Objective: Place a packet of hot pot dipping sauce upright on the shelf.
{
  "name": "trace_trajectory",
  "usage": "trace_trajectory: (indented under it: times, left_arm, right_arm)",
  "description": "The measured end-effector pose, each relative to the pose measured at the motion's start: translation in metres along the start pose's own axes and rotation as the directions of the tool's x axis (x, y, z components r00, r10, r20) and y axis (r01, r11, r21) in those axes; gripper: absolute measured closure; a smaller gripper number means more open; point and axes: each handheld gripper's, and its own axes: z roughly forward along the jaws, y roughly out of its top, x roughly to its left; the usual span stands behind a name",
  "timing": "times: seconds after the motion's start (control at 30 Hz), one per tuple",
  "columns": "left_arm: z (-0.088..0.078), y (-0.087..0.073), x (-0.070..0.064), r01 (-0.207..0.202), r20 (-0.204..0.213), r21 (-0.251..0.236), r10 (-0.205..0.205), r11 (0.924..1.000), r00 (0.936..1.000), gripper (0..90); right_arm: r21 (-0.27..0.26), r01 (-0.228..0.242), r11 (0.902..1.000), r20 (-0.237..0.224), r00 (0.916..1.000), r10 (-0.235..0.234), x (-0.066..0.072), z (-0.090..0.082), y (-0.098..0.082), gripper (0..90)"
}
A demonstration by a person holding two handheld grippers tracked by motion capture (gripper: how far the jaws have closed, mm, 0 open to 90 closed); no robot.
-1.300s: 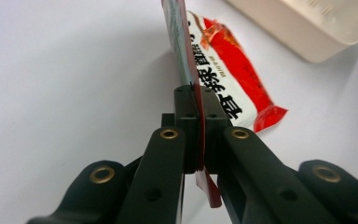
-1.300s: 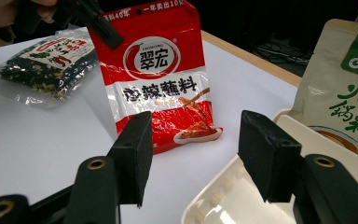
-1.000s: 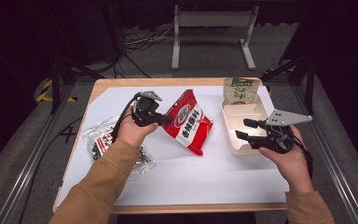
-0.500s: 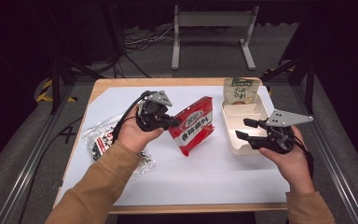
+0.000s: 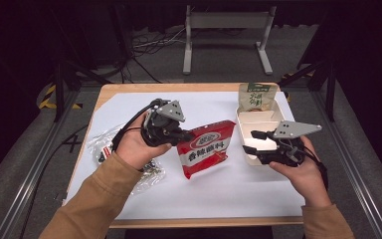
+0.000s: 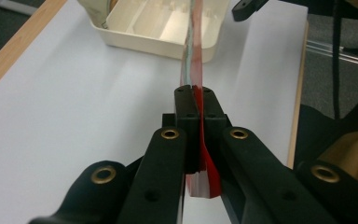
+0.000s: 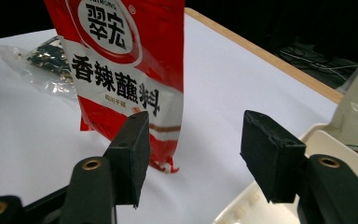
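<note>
A red seasoning packet (image 5: pixel 206 149) with white Chinese lettering hangs above the white table cover, pinched at its left edge by my left gripper (image 5: pixel 184 135). In the left gripper view the jaws (image 6: pixel 193 95) are shut on the packet's thin edge (image 6: pixel 192 42). My right gripper (image 5: pixel 251 142) hovers at the left rim of the cream tray (image 5: pixel 261 119). Its jaws have just been opening and hold nothing. In the right gripper view the packet (image 7: pixel 121 56) stands beyond the open right gripper (image 7: pixel 193 126), apart from it.
A green pouch (image 5: pixel 257 96) leans in the tray's far end. A clear bag of dark bits (image 5: pixel 104 147) lies left of my left hand, also visible as the clear bag (image 7: pixel 46 60) behind the packet. The wooden table edge (image 5: pixel 179 87) borders the white cover.
My left gripper has lifted the red packet off the table and carried it right, toward the tray. The right gripper stayed in place.
</note>
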Motion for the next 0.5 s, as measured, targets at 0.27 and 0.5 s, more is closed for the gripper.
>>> trace_trajectory:
  times: [0.27,0.5]
  left_arm:
    - [-0.005,0.006,-0.011,-0.032,0.041,-0.012,0.032,0.9994,0.9986,90.0]
    - [-0.008,0.01,-0.018,-0.064,0.064,-0.026,0.066,0.9976,0.9958,90.0]
  right_arm:
    - [-0.001,0.012,0.9999,-0.076,0.997,-0.012,0.007,0.01,0.001,42.0]
    - [0.016,0.026,0.9995,-0.133,0.9908,-0.024,0.012,0.021,-0.001,42.7]
